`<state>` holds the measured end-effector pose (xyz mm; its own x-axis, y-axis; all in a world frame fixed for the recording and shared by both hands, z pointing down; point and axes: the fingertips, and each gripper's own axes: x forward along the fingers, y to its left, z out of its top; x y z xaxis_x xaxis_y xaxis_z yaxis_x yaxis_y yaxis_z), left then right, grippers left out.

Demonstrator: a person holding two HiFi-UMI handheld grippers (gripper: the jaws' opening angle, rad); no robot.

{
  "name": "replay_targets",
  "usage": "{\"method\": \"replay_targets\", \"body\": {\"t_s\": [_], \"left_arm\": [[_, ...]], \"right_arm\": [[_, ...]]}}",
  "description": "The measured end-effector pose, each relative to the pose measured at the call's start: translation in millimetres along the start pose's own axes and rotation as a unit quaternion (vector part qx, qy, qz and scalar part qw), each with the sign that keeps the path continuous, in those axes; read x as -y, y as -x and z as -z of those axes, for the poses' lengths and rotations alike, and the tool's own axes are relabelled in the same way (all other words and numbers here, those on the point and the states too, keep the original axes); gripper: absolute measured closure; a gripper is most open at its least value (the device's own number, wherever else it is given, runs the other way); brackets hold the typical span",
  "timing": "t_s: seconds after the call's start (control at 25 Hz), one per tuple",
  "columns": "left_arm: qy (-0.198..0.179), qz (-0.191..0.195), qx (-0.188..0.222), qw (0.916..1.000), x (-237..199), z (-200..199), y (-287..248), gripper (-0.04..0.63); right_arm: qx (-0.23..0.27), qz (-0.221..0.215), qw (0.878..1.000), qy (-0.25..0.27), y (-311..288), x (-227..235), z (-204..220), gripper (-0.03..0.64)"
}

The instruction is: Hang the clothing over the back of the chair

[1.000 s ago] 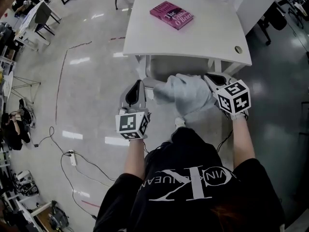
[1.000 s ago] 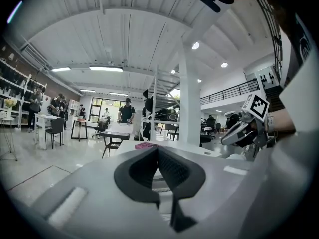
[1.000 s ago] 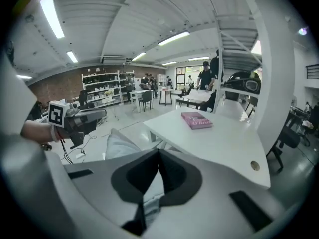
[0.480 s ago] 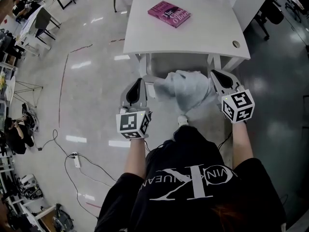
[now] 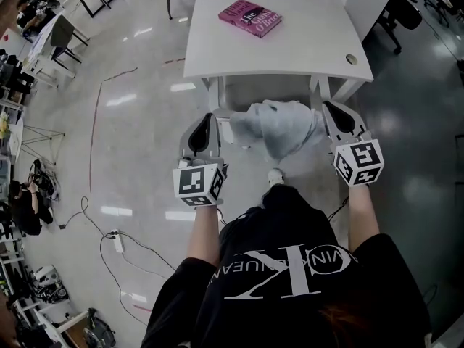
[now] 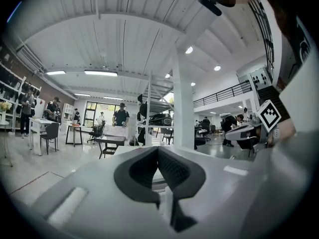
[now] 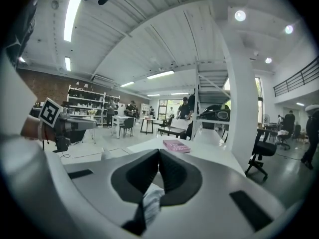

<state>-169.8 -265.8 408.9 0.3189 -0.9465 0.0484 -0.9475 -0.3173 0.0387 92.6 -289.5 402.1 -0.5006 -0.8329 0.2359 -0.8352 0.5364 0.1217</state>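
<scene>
Left gripper [image 5: 212, 118]: your jaws are closed together. In the left gripper view [image 6: 158, 153] a pale strip of the clothing [image 6: 167, 203] sits pinched low between the pads. The tool sits just off the table's [image 5: 290, 49] near-left corner, on your side of it.

Right gripper [image 5: 326, 106]: your jaws are fully closed. In the right gripper view [image 7: 159, 156] a grey fold of the clothing [image 7: 149, 203] hangs out from between them. The tool sits just off the table's near-right corner.

Clothing [image 5: 279, 129]: a pale grey garment, bunched and sagging between your two tools. It lies just off the table's near edge, on your side, roughly level with the middle of that edge. Its lowest fold points away from the table and towards your body.

Chair: from the head view you cannot tell where its back runs. The cloth covers whatever lies beneath it, just off the table's near edge.

Book [image 5: 250, 17]: pink, lying flat on the table near the far-left corner, well apart from the clothing. It also shows ahead of your right jaws [image 7: 177, 146].

Marker cubes: the left one [image 5: 198, 183] and the right one [image 5: 358, 163] sit behind the jaws, farther from the table than the clothing.

Cables [image 5: 109, 230]: these trail on the floor, well away from the table on its left side.
</scene>
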Motion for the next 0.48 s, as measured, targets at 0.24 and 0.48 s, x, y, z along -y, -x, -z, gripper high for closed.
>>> {"method": "replay_targets", "body": {"t_s": [0.24,0.48], "left_arm": [[0.0,0.006,0.001,1.0,3,-1,2,0.584],[0.0,0.008,0.004,1.0,6,-6,4,0.584]], "right_arm": [[0.012,0.014,1.0,0.002,9,-2,0,0.601],[0.018,0.024,1.0,-0.005,17,0,3,0.601]]}}
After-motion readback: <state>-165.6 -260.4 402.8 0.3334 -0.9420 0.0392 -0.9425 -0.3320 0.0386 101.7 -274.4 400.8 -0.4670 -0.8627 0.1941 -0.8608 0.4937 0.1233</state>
